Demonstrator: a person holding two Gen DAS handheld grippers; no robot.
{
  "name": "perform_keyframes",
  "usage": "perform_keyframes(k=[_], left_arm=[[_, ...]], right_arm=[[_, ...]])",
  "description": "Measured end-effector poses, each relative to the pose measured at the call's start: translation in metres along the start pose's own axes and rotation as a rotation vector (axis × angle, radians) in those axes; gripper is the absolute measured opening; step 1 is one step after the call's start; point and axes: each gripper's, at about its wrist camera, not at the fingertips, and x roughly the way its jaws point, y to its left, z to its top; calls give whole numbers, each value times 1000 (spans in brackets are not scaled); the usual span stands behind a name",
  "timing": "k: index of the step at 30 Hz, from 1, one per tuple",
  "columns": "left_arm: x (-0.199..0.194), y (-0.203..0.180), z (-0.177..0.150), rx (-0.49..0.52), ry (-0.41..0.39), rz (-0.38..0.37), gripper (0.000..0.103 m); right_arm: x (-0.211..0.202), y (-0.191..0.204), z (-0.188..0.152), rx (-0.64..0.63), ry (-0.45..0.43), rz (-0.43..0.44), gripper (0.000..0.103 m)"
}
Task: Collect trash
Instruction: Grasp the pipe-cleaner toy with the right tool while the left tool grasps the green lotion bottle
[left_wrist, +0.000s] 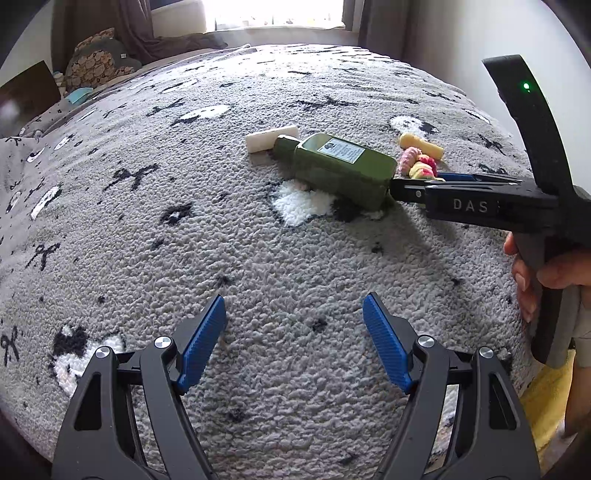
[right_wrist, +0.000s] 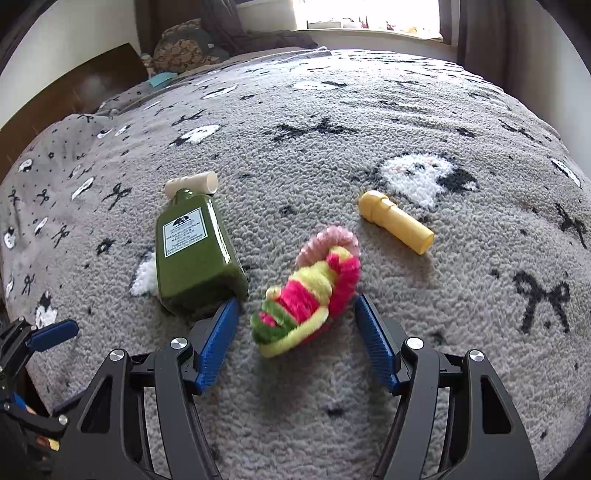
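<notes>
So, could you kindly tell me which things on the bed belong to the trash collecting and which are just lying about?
For the job:
- fuzzy pipe-cleaner bundle, between the open right hand-held gripper fingers
- green bottle
- yellow tube
- white tube

Lying about:
- patterned pillow
- grey blanket

On the blanket (right_wrist: 332, 387) I see the bottle (right_wrist: 195, 254) lying left, the pipe-cleaner bundle (right_wrist: 306, 291) just right of it between my right gripper's (right_wrist: 295, 325) fingers, the tube (right_wrist: 395, 225) further right behind it.
</notes>
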Motion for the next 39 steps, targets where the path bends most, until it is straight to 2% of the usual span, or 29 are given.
perform_keyframes(k=[2, 6, 11, 18, 29, 31, 33, 34, 39], left_arm=[[3, -4, 5, 3, 0, -9, 72], [9, -14, 19, 11, -7, -25, 76], [19, -28, 42, 15, -19, -54, 78], [49, -40, 75, -83, 9, -155, 82], [97, -43, 122, -137, 40, -68, 84], [102, -44, 127, -126, 54, -45, 82], [105, -45, 128, -100, 65, -5, 64], [105, -45, 127, -88, 65, 9, 60], [93, -46, 113, -44, 62, 13, 52]], right_arm=[[4, 0, 4, -24, 7, -26, 46], [0, -6, 1, -80, 2, -21, 40], [-25, -23, -15, -97, -30, -32, 39], [-54, -49, -39, -97, -55, -56, 39], [-68, -68, -55, -84, -72, -21, 39], [-68, -68, -55, -85, -75, -29, 39], [-68, -68, -54, -89, -80, -41, 39], [-68, -67, -54, -89, -82, -43, 39], [-77, -67, -59, -73, -92, -45, 39]])
